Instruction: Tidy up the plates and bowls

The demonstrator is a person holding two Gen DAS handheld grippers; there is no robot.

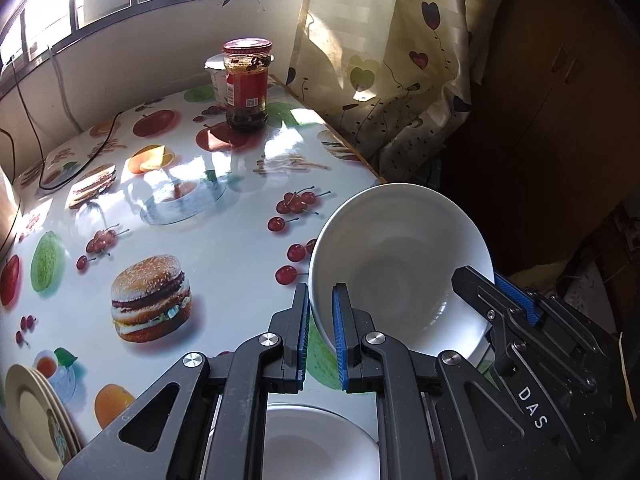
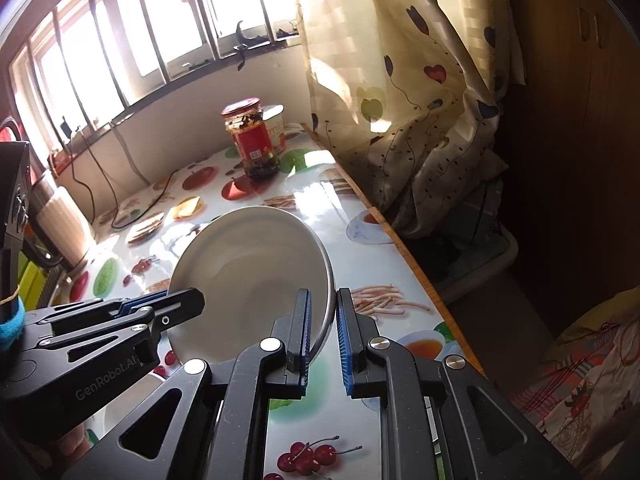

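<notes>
Both fingers pairs are clamping the white bowl (image 1: 400, 264), my left gripper (image 1: 320, 332) and right gripper (image 2: 323, 332) pinching opposite rims, tilted above the fruit-printed tabletop (image 1: 224, 240). Sunlight is glaring through the barred window (image 2: 160, 32) beside a heart-patterned curtain (image 2: 400, 80).

Left gripper (image 1: 320, 330): black linkage body, blue ribbed pads, pointing steeply downward; jaws nearly together, clamped on the left rim of the white bowl (image 1: 400, 268), one pad inside the wall, one outside.

Right gripper (image 2: 323, 330): same build, angled down less steeply; jaws likewise pinched on the bowl's opposite rim, pads either side of the wall.

Relation: the two grippers face the bowl from opposite sides, each visible in the other's view, carrying it tilted between them.
</notes>
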